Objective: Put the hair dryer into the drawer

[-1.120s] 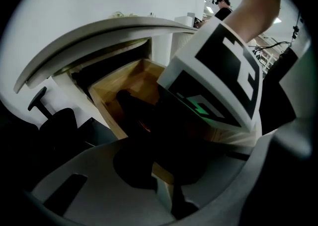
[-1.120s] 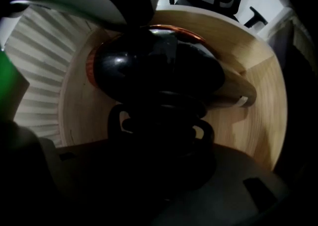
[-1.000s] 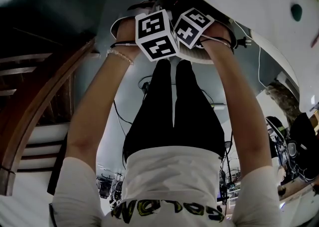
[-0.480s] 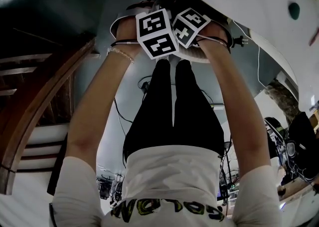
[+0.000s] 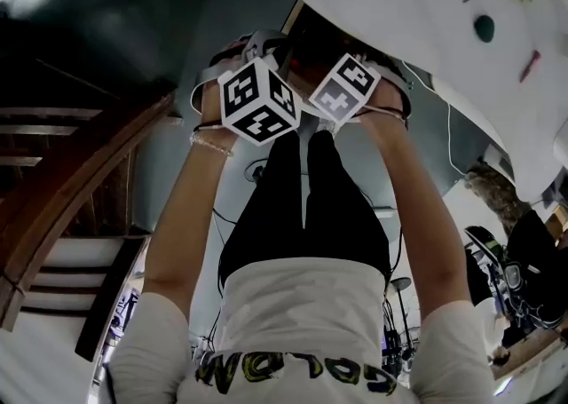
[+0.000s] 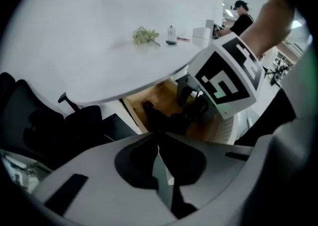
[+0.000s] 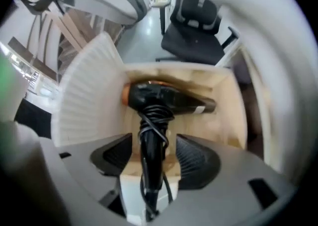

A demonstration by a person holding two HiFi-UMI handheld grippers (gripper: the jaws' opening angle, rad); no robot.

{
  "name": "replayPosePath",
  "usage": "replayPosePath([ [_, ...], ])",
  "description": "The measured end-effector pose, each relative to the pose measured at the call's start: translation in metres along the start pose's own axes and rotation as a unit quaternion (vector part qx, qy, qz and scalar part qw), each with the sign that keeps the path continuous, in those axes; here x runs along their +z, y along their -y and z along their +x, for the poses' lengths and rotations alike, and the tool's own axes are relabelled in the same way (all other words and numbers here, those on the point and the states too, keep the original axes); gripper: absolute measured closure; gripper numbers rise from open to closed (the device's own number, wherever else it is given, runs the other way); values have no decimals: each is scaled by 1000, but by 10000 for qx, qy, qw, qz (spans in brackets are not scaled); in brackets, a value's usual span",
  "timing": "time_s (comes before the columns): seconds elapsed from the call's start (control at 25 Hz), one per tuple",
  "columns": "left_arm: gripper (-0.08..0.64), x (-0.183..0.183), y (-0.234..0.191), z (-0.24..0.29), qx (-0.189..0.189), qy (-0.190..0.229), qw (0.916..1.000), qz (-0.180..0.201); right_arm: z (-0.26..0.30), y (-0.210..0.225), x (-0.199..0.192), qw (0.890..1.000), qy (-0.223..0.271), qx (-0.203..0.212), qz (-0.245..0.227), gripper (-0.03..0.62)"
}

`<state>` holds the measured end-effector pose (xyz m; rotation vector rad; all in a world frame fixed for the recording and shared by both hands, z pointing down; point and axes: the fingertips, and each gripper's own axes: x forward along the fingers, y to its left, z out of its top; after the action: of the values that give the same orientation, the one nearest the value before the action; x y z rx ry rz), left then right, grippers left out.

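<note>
One broad white table spreads over the scene, and under its edge the wooden drawer stands pulled out. Inside it the black hair dryer lies flat on the drawer floor, barrel crosswise and handle toward you, with the cord wound round the handle. Your right gripper points down over that handle. Its jaws have just been opening and now stand wide. The handle shows in the gap but is clear of both pads, so nothing is gripped. Your left gripper, just beside the right one, has its jaws pressed together with nothing between them. You are at the release step, and the dryer looks placed. Next, I judge, you need to lift the right gripper straight up so no pad snags the cord.
</note>
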<state>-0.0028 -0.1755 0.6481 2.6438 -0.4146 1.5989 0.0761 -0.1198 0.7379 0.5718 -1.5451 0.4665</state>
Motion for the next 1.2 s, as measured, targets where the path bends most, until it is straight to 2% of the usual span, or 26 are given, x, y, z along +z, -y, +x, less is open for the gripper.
replayPosePath([
  [0.16,543,15,-1,-37,72,496,9970,-582,-41,-3,-2,9981,592,125,141,338],
  [0.28,543,27,3,-65,24,876,9903,-1074,-81,0,-2,9929,1117,131,388,396],
  [0.4,546,44,11,-97,3,1261,9815,-1441,-127,7,0,9842,1630,23,695,436],
  [0.52,548,66,16,-133,57,1695,9718,-1638,-177,15,1,9711,2159,-99,1016,457],
  [0.68,548,103,19,-184,138,2314,9535,-1928,-246,25,-1,9411,2967,-347,1581,511],
  [0.8,548,132,24,-226,262,2860,9360,-2036,-300,27,-5,9182,3451,-493,1881,521],
  [1.08,548,186,37,-320,558,3838,8975,-2101,-418,23,-20,8659,4396,-820,2243,546],
  [1.2,548,206,41,-352,622,4101,8864,-2053,-466,23,-30,8402,4785,-1057,2323,555],
])
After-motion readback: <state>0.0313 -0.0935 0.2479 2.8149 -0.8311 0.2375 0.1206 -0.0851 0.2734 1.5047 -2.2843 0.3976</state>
